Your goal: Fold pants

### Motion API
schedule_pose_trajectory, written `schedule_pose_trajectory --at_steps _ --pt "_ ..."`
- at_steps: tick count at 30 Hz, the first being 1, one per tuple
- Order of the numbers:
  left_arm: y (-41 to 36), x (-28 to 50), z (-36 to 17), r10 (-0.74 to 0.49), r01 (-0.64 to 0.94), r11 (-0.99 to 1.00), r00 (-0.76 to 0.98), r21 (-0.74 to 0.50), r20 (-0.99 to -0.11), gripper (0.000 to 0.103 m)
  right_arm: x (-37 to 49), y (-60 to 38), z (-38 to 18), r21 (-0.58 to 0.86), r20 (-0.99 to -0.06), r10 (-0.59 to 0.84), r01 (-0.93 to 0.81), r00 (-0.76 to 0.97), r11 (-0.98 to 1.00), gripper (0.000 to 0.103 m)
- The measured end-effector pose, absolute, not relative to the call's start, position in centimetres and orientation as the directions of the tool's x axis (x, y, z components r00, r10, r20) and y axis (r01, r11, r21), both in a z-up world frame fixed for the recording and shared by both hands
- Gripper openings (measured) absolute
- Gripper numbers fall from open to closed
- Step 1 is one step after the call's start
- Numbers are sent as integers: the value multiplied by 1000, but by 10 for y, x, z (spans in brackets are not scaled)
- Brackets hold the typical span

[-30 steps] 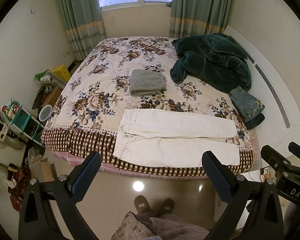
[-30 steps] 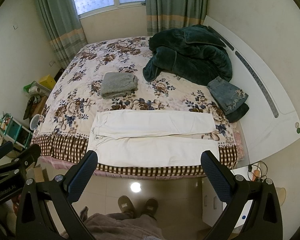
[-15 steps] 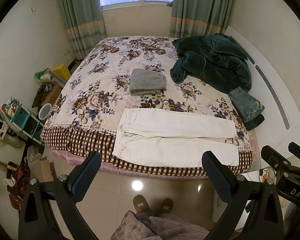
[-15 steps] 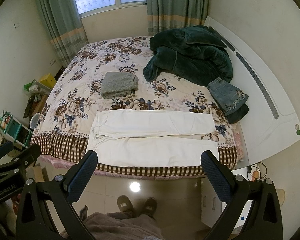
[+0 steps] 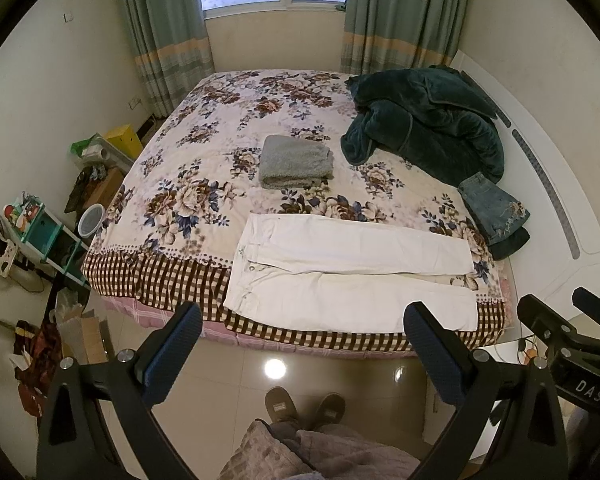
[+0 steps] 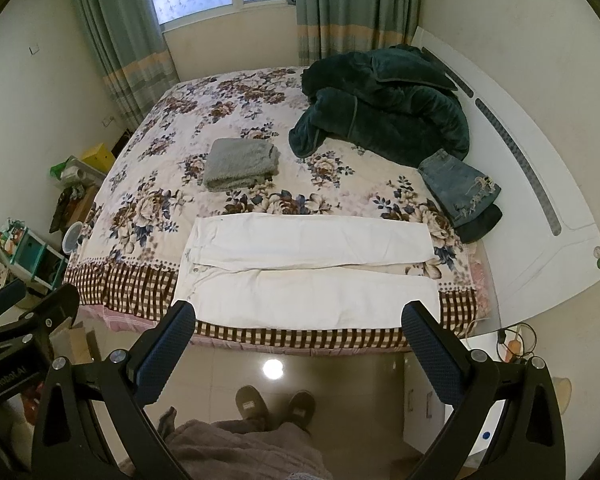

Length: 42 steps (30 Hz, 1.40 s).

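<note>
White pants lie flat along the near edge of the floral bed, waist to the left, both legs stretched to the right side by side. My left gripper is open, held high above the floor in front of the bed, well short of the pants. My right gripper is open too, at a like height and distance. Nothing is between either pair of fingers. The other gripper shows at each view's edge.
A folded grey towel lies mid-bed. A dark green blanket is heaped at the back right, with folded jeans beside it. A white headboard runs along the right. Shelves and clutter crowd the left floor. A person's slippered feet stand below.
Both views have shifted only slightly; the bed and pants sit a little higher in frame. The pants have not moved and both grippers stay open.
</note>
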<state>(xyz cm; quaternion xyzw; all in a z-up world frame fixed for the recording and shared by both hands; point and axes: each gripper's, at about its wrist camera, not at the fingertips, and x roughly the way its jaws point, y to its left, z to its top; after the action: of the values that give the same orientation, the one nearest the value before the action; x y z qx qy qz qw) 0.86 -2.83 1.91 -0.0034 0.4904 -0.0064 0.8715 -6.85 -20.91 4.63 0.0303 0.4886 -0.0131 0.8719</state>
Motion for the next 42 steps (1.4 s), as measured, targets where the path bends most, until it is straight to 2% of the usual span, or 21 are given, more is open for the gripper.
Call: schedule_pose_trajectory --at_steps 5,12,22,30,36,42 --pt "-30 10 16 23 -22 1000 541 14 -841 103 -69 -211 42 39 -855 1 63 519 997 103" --pt "-25 45 -16 106 -104 993 557 57 -824 103 -33 -239 -4 33 -869 -28 113 494 993 103" --pt "-23 170 -100 169 -135 983 439 121 -883 103 96 -293 -87 1 -898 -114 261 425 965 103" --pt "-6 325 -228 175 -224 967 254 118 -951 103 276 -354 -238 6 -963 -127 490 238 872 103" --pt "35 430 -374 179 -393 907 42 148 -983 103 396 -403 -395 -2 -994 -75 652 84 758 103" --pt "51 494 -493 149 -482 857 -109 183 -983 103 463 -442 -523 -64 -997 -78 770 -18 635 103"
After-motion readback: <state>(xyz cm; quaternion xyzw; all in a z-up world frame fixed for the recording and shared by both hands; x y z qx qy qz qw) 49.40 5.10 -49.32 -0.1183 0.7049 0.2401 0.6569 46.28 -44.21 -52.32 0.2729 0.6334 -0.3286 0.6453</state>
